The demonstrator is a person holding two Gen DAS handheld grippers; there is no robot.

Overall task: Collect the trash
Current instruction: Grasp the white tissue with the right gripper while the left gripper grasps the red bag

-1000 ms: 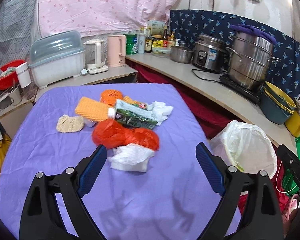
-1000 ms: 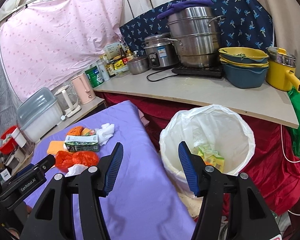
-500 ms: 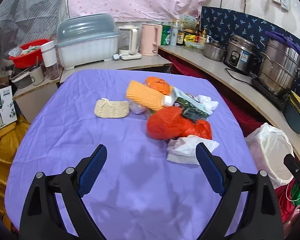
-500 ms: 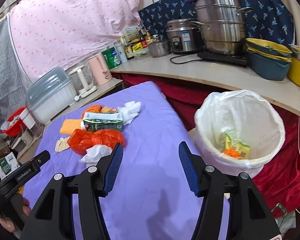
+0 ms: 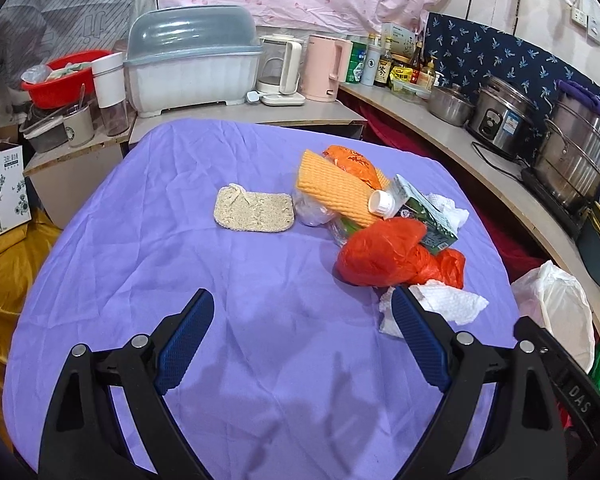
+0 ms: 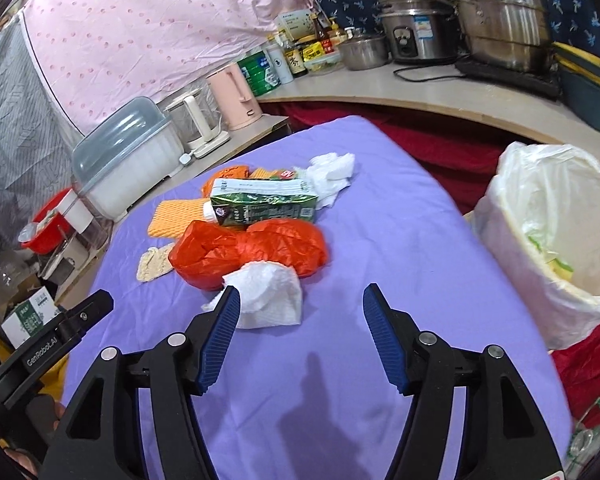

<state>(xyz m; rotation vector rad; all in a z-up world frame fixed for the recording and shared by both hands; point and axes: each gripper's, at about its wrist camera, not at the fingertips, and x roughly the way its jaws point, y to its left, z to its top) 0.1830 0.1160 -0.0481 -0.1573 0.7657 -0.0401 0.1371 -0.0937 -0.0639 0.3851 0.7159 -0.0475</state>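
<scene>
only rightward: bin [image 6: 556, 236] contents

Crumpled white tissue [image 6: 269, 295] nearest, touching red plastic bag [image 6: 248, 251], green carton [image 6: 264, 207] lying behind

Trash on the purple cloth, counted by kind

Two white crumpled tissues [image 6: 269, 295] [image 6: 332, 171], one red plastic bag [image 6: 252, 251], one green drink carton [image 6: 264, 205], one orange ribbed sponge [image 5: 334, 189], one orange wrapper [image 5: 352, 162], one beige scrub pad [image 5: 254, 209]; beside the table, one lined trash bin [image 6: 556, 240].
</scene>
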